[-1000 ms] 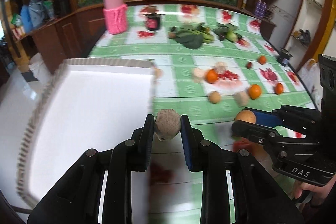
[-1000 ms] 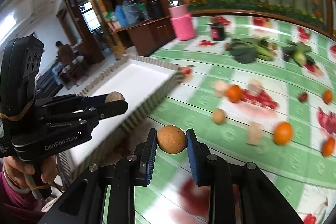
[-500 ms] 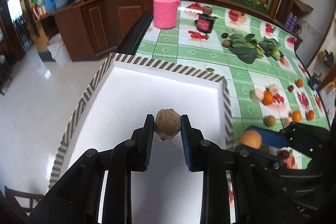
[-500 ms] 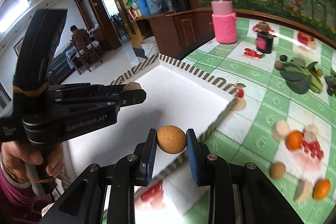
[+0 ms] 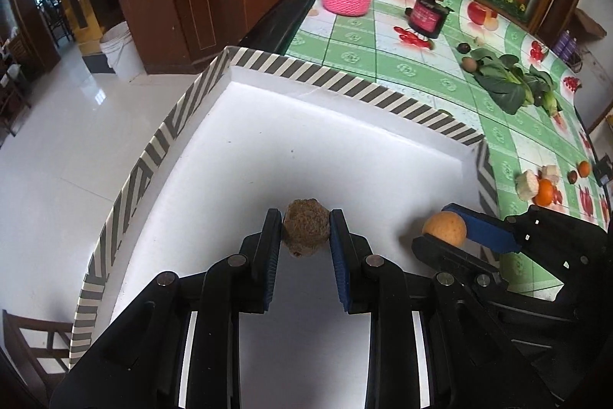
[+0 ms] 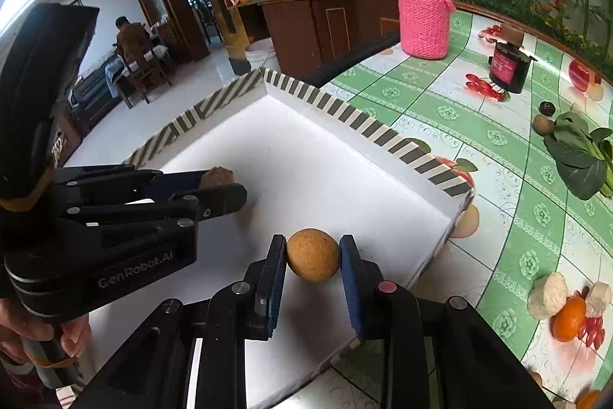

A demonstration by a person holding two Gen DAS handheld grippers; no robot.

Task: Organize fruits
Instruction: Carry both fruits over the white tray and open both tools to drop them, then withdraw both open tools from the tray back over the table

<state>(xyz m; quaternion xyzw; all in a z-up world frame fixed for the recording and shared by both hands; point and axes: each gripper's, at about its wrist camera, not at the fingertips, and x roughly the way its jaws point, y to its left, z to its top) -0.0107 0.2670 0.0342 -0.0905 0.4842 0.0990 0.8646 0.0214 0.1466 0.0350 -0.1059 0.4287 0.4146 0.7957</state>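
My left gripper (image 5: pixel 305 236) is shut on a rough brown fruit (image 5: pixel 305 233) and holds it above the white tray (image 5: pixel 306 140) with its striped rim. My right gripper (image 6: pixel 312 257) is shut on a smooth tan round fruit (image 6: pixel 312 254), low over the tray's near right part. The right gripper also shows in the left wrist view (image 5: pixel 446 234), to the right of the left one. The left gripper shows in the right wrist view (image 6: pixel 222 188) at the left, with the brown fruit (image 6: pixel 217 177) in it.
On the green tablecloth (image 6: pixel 498 179) lie an orange (image 6: pixel 569 319), pale fruit pieces (image 6: pixel 546 296), leafy greens (image 6: pixel 578 156), a dark jar (image 6: pixel 509 68) and a pink knitted-sleeve bottle (image 6: pixel 423 22). The tray overhangs the table's left edge, with the floor (image 5: pixel 57 140) below.
Both grippers have moved left from over the tablecloth to over the white tray, and have come lower over it, each still holding its fruit.
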